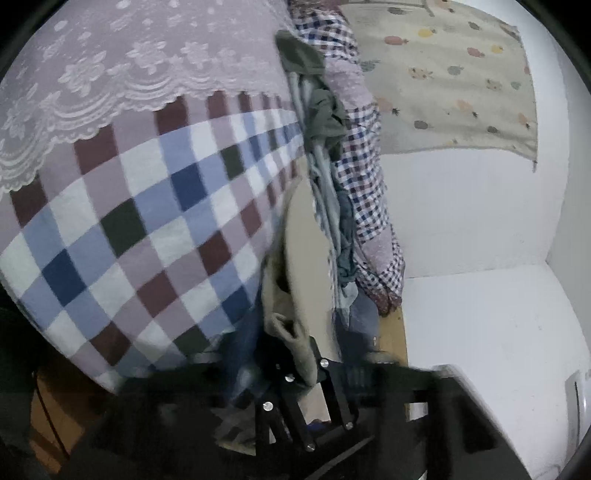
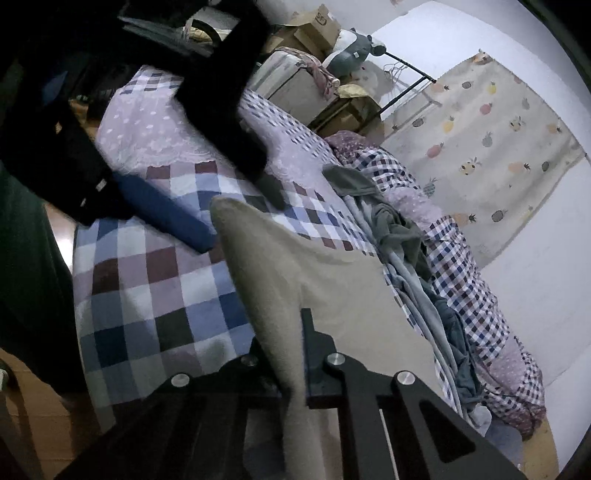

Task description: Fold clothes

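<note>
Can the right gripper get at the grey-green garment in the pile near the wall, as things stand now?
Probably not yet. The right gripper is shut on the beige garment, which spreads between it and the grey-green garment. It would need to let go first.

A home bedroom: a bed (image 2: pixel 155 295) under a checked quilt (image 1: pixel 147 221) with lace trim; loose clothes (image 2: pixel 402 236) piled by the wall; a fruit-print curtain (image 2: pixel 491 147); boxes (image 2: pixel 317 22) and a plush toy (image 2: pixel 351 48) stacked behind.
</note>
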{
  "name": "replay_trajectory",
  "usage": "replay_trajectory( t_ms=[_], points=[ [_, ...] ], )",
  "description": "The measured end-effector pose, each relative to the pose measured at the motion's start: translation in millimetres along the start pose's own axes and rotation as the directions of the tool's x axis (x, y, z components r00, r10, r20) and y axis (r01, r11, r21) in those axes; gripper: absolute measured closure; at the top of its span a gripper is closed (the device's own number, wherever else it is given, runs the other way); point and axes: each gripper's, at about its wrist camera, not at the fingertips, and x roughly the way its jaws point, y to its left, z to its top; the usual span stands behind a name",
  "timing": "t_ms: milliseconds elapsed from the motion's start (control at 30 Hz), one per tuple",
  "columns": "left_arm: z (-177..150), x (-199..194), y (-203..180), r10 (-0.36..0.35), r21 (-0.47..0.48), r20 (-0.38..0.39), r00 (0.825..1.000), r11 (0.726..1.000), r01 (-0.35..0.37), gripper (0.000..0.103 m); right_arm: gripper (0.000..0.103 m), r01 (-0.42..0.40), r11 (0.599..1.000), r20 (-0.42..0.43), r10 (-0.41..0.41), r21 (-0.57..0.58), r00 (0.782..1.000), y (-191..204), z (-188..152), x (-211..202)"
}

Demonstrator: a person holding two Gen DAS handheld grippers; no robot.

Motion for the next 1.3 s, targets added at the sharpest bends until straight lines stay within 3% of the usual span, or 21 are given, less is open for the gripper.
replay_trajectory(
  t_ms=[67,233,433,633,967,1033,1067,1100,1200,1233,1300],
  points=[
    [-5,3,-2,-0.009,0.01,-0.006,1.0,1.0,0.009,0.03,0.098,-0.011,1.0,0.0,0.011,0.009,1.0,-4,3,-3],
    [-13,18,-5,-0.009,0.019,-0.038,0.999,1.0,0.01,0.03,0.098,-0.028,0.999,0.002,0.028,0.019,1.0,-12,9,-8],
    [0,53,-11,-0.042,0.025,-0.037,0.998,0.999,0.043,0.03,0.098,-0.037,0.999,0.003,0.037,0.023,0.999,-18,12,-10],
    [4,85,-14,-0.026,0.039,-0.093,0.995,0.999,0.03,0.03,0.098,-0.042,0.999,0.011,0.042,0.005,0.999,-21,13,-14],
    [6,82,-20,-0.085,0.055,-0.071,0.994,0.995,0.089,0.03,0.096,-0.035,0.999,0.002,0.035,0.003,0.999,-23,19,-13],
    [6,82,-19,-0.078,0.048,-0.071,0.994,0.996,0.081,0.041,0.096,-0.027,1.0,0.0,0.027,-0.007,1.0,-20,19,-16],
    [6,83,-18,-0.074,0.044,-0.071,0.995,0.996,0.077,0.042,0.094,-0.022,1.0,-0.001,0.022,-0.013,1.0,-19,18,-17],
    [7,82,-18,-0.069,0.042,-0.071,0.995,0.996,0.072,0.044,0.088,-0.017,1.0,-0.002,0.017,-0.018,1.0,-18,18,-18],
    [7,79,-17,-0.044,0.046,-0.07,0.997,0.998,0.048,0.063,0.073,0.023,0.999,0.004,-0.023,-0.046,1.0,-12,16,-25],
    [7,78,-18,-0.036,0.048,-0.07,0.997,0.998,0.04,0.077,0.068,0.021,0.999,0.004,-0.021,-0.047,1.0,-11,15,-28],
    [6,80,-19,-0.023,0.058,-0.075,0.997,0.998,0.027,0.088,0.05,0.028,0.999,-0.006,-0.028,-0.039,1.0,-10,9,-33]
  ],
)
